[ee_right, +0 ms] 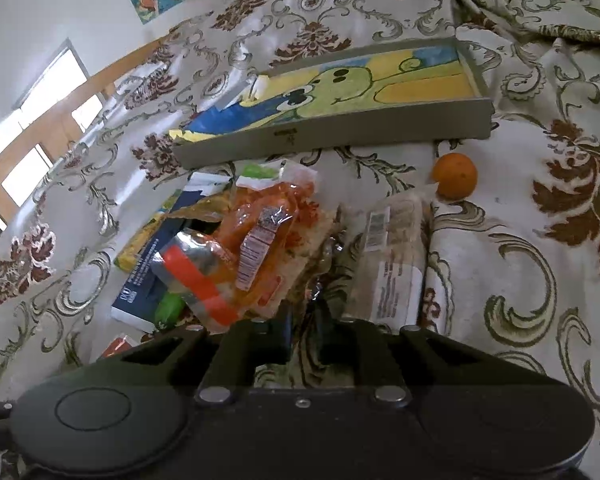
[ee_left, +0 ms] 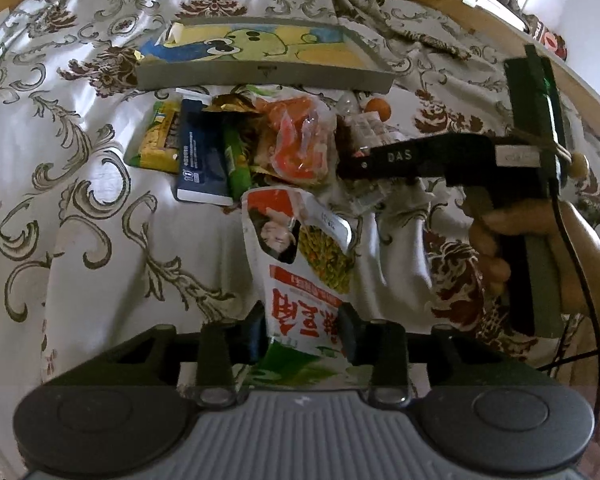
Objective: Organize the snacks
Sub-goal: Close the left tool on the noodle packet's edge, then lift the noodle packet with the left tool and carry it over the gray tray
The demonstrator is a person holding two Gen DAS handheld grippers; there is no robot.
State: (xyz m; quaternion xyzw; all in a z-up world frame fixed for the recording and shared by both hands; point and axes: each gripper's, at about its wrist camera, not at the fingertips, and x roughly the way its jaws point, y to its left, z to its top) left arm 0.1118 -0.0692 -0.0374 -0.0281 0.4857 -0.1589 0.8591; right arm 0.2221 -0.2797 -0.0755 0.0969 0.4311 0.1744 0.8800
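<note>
A patterned bedspread (ee_right: pixel 520 260) carries a tray (ee_right: pixel 340 136), snack packets (ee_right: pixel 260 240) and an orange (ee_right: pixel 455 176).

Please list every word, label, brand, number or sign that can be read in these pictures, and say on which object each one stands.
"DAS": white letters on the finger of the right hand-held gripper.
Large red Chinese characters on the white snack pouch, seen upside down: too distorted to read.
White small print on the dark blue packet: too small.
Barcode labels on the orange packet and the clear wrapped pack: blurred.
Small mark on the tray wall: unreadable.
</note>
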